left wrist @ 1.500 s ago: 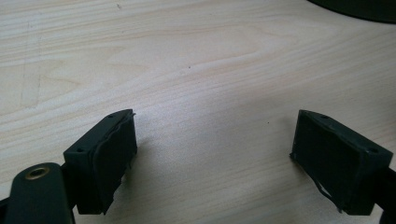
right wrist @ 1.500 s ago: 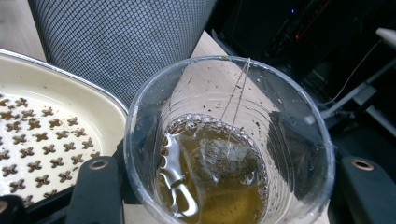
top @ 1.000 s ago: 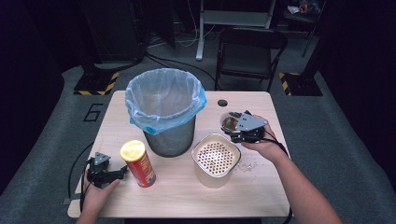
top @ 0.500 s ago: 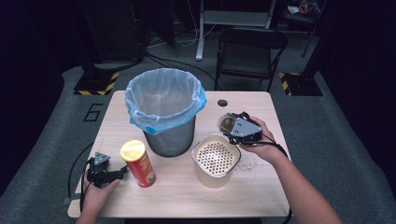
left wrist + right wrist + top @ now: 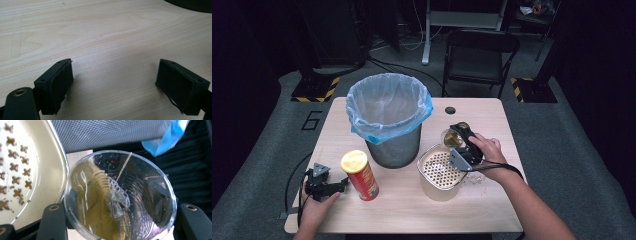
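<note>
Right tool (image 5: pixel 120 220) clamps clear cup (image 5: pixel 120 195) beside strainer (image 5: pixel 439 170); left tool (image 5: pixel 113 87) gapes wide, empty.

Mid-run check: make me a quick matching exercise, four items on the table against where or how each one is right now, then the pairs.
Things:
1. clear cup
2. chip can
3. mesh bin
4. left gripper

States:
A. lined with a blue bag
B. open over bare wood
C. tilted, between the right gripper's jaws, tea bag and yellowish liquid inside
D. upright, yellow lid, beside the left hand

Pairs: 1-C, 2-D, 3-A, 4-B
</note>
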